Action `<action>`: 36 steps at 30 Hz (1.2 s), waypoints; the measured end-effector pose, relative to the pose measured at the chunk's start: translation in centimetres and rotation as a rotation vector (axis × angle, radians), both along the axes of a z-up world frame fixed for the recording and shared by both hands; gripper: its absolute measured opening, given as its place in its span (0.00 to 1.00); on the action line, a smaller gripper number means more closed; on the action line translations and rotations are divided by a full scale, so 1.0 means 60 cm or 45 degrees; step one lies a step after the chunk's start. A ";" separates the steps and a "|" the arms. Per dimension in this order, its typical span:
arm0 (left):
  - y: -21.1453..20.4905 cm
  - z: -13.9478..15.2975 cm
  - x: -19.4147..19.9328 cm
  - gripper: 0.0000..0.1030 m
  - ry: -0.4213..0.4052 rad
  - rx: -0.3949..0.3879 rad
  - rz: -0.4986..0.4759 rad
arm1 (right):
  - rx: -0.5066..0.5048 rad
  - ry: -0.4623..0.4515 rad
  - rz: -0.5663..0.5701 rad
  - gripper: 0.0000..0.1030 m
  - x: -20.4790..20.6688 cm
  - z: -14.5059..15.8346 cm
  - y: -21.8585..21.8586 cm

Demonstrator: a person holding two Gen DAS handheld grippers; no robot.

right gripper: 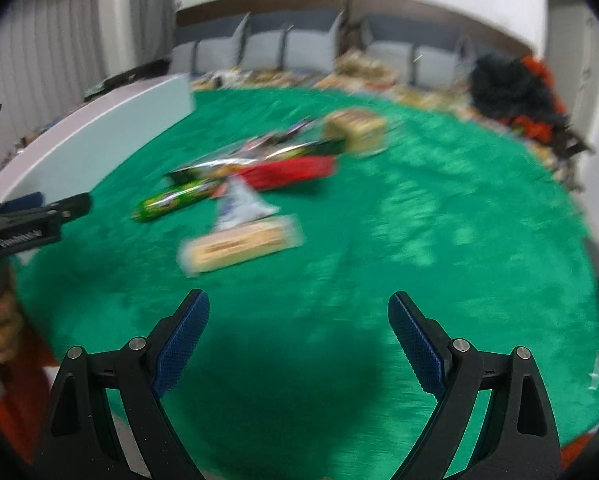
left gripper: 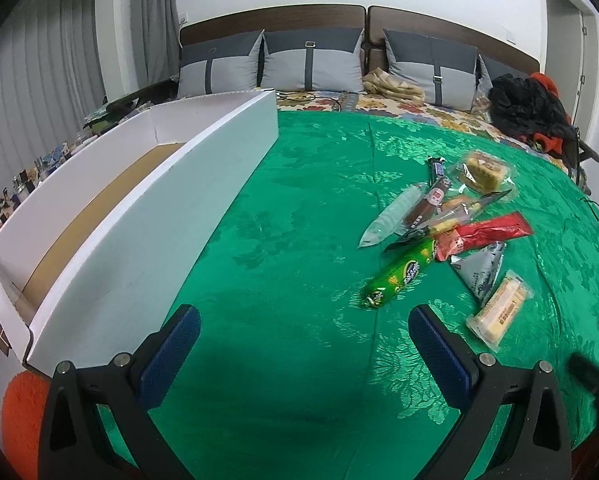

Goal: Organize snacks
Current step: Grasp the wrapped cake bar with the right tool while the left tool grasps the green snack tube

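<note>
Both tools, left and right, are released and hold nothing. The snacks lie overlapped on the green bedspread, well apart from the white box. Risk: a closing tool may pinch two wrappers together (slippery film).

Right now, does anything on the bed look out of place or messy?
Yes. The snacks lie in a loose, overlapping heap on the green cover, none in the white box. The green tube and the pale cracker pack sit at the near edge of the heap. Nothing looks spilled or torn.
</note>
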State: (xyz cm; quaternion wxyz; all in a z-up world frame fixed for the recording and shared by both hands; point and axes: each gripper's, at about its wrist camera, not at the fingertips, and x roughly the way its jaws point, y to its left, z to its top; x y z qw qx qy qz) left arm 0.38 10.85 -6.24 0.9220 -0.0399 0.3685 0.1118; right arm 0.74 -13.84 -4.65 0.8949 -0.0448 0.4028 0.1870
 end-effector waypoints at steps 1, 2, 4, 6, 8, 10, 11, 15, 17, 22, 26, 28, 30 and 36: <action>0.001 0.001 0.000 1.00 -0.001 -0.003 0.003 | 0.016 0.046 0.035 0.90 0.010 -0.004 0.018; 0.004 0.001 -0.001 1.00 -0.003 -0.006 0.007 | 0.029 0.086 0.060 0.90 0.020 -0.009 0.035; 0.010 0.000 -0.002 1.00 -0.005 -0.009 0.018 | 0.044 0.157 0.088 0.91 0.043 -0.019 0.072; 0.014 0.000 -0.004 1.00 -0.003 -0.006 0.026 | 0.031 0.193 0.110 0.91 0.065 -0.031 0.106; 0.017 -0.003 -0.005 1.00 0.004 0.000 0.036 | -0.033 0.218 0.126 0.91 0.087 -0.046 0.138; 0.019 -0.004 -0.005 1.00 0.007 0.002 0.040 | -0.123 0.240 0.140 0.90 0.107 -0.061 0.160; 0.019 -0.005 -0.005 1.00 0.008 0.004 0.041 | -0.159 0.254 0.146 0.90 0.116 -0.070 0.164; 0.017 -0.008 -0.004 1.00 0.015 0.010 0.035 | -0.185 0.257 0.132 0.90 0.151 -0.075 0.117; 0.013 -0.012 0.000 1.00 0.026 0.009 0.028 | -0.208 0.261 0.084 0.90 0.170 -0.073 0.075; -0.002 -0.023 0.008 1.00 0.052 0.025 -0.010 | -0.184 0.241 -0.020 0.90 0.173 -0.062 -0.030; -0.012 -0.039 0.014 1.00 0.104 0.028 -0.055 | -0.116 0.207 -0.049 0.90 0.146 -0.062 -0.081; -0.014 -0.048 0.017 1.00 0.133 0.021 -0.071 | -0.094 0.192 -0.063 0.90 0.133 -0.063 -0.097; -0.016 -0.060 0.022 1.00 0.170 0.016 -0.082 | -0.091 0.173 -0.082 0.90 0.122 -0.069 -0.111; -0.023 -0.080 0.031 1.00 0.230 0.014 -0.108 | -0.106 0.172 -0.148 0.90 0.137 -0.081 -0.141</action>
